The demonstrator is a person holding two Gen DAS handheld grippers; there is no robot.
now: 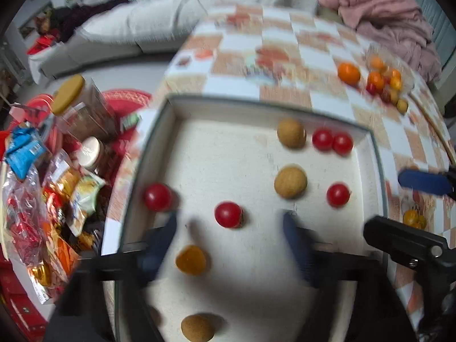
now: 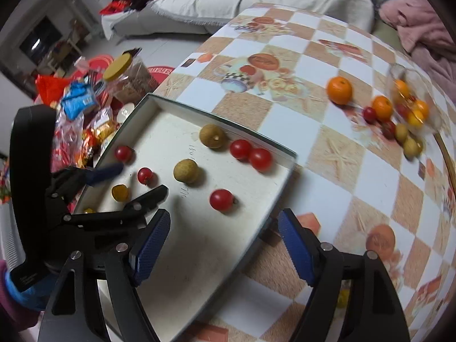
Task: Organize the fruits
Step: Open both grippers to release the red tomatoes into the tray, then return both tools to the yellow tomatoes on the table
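the task is judged to be partly done. a white tray (image 2: 159, 108) is seen on the checkered counter (image 2: 327, 176), and several fruits are already laid in it: five red cherry tomatoes, for example one near the middle (image 1: 228, 214) and a touching pair by the far wall (image 2: 250, 154), some brown round fruits (image 1: 290, 182), and a small orange-yellow fruit (image 1: 191, 259). they are scattered in the tray, not grouped by kind, so it cannot be told if sorting inside the tray is also wanted. well apart from the tray, at the far right of the counter, a pile of fruits is still left: a larger orange (image 2: 339, 90), a second orange (image 2: 382, 108), and small red, yellow and green fruits near a clear container (image 2: 410, 99), whose content is blurred. the left gripper (image 1: 229, 228) is held above the tray with its fingers apart and nothing between them; the red tomato is only seen past the gap, lying on the tray floor. the right gripper (image 2: 223, 245) is held over the near edge of the tray, its fingers also apart and empty. it is judged that the remaining pile must yet be brought to the tray.
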